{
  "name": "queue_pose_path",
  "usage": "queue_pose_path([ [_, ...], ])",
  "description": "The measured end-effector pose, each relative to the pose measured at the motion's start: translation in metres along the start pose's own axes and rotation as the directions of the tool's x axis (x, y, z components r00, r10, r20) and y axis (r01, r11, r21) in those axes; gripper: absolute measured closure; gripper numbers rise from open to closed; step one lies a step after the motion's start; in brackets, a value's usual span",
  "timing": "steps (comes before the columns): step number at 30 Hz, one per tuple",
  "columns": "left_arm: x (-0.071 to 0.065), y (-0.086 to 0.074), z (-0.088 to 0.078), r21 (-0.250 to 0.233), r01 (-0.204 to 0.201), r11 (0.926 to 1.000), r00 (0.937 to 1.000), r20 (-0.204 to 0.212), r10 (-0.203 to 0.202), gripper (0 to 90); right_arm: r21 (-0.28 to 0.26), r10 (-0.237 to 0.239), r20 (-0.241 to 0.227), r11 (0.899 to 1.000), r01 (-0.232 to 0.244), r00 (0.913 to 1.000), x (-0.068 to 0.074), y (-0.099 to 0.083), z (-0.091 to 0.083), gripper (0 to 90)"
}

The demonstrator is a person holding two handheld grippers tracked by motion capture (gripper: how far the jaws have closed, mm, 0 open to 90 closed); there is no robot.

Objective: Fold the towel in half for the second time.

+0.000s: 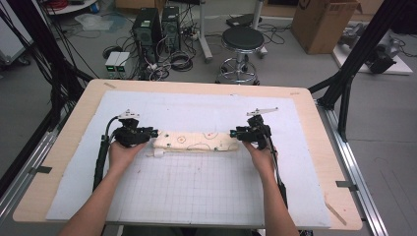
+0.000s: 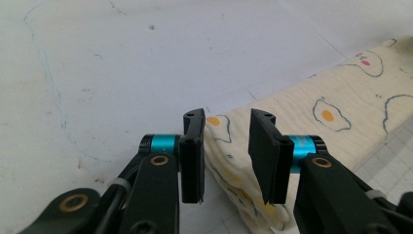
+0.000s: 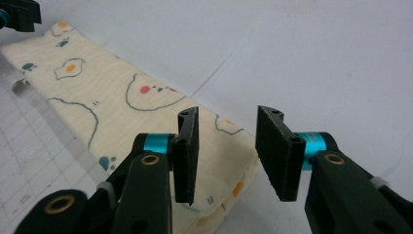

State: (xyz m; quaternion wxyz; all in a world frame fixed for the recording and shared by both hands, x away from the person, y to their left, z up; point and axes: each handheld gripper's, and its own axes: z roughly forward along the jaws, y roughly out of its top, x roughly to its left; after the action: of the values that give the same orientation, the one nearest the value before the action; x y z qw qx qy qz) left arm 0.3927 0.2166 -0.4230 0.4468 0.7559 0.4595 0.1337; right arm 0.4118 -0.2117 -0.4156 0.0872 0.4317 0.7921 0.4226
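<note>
A folded cream cloth [image 1: 196,141] printed with fried eggs and bear outlines lies as a long strip across the middle of the white mat [image 1: 206,187]. My left gripper [image 1: 153,133] is at its left end. In the left gripper view the jaws [image 2: 226,117] stand apart, with the cloth's folded end [image 2: 341,102] lying between them and not pinched. My right gripper [image 1: 233,132] is at the right end. In the right gripper view it is open [image 3: 228,114] over the cloth's corner [image 3: 97,92], and the left gripper [image 3: 17,14] shows far off.
The mat has a printed grid on its near half and covers a wooden table [image 1: 69,147]. A small white tag [image 1: 157,153] sticks out under the cloth's left end. On the floor beyond the far edge are a stool [image 1: 242,42], computer towers [image 1: 147,27] and a cardboard box [image 1: 322,22].
</note>
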Motion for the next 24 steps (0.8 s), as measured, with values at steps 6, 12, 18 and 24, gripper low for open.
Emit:
queue_pose_path([
  [6, -0.007, 0.000, -0.007, 0.008, -0.030, 0.9995, 0.9994, 0.020, 0.030, 63.8, -0.002, 0.007, 0.000, 1.000, -0.007, 1.0000, 0.004, 0.001, -0.006, 50.6],
  [12, -0.012, 0.002, -0.013, -0.010, -0.055, 0.9984, 0.9980, 0.032, 0.055, 62.8, -0.033, 0.013, -0.018, 0.999, -0.014, 0.9998, 0.007, 0.002, -0.013, 41.4],
  [18, -0.015, 0.003, -0.018, -0.016, -0.064, 0.9978, 0.9970, 0.042, 0.065, 58.4, -0.042, -0.004, -0.030, 0.999, 0.003, 0.9995, 0.012, 0.004, -0.019, 33.8],
  [24, -0.019, 0.004, -0.023, -0.044, -0.072, 0.9965, 0.9962, 0.046, 0.074, 50.6, -0.062, -0.008, -0.034, 0.998, 0.006, 0.9994, 0.016, 0.005, -0.024, 27.6],
])
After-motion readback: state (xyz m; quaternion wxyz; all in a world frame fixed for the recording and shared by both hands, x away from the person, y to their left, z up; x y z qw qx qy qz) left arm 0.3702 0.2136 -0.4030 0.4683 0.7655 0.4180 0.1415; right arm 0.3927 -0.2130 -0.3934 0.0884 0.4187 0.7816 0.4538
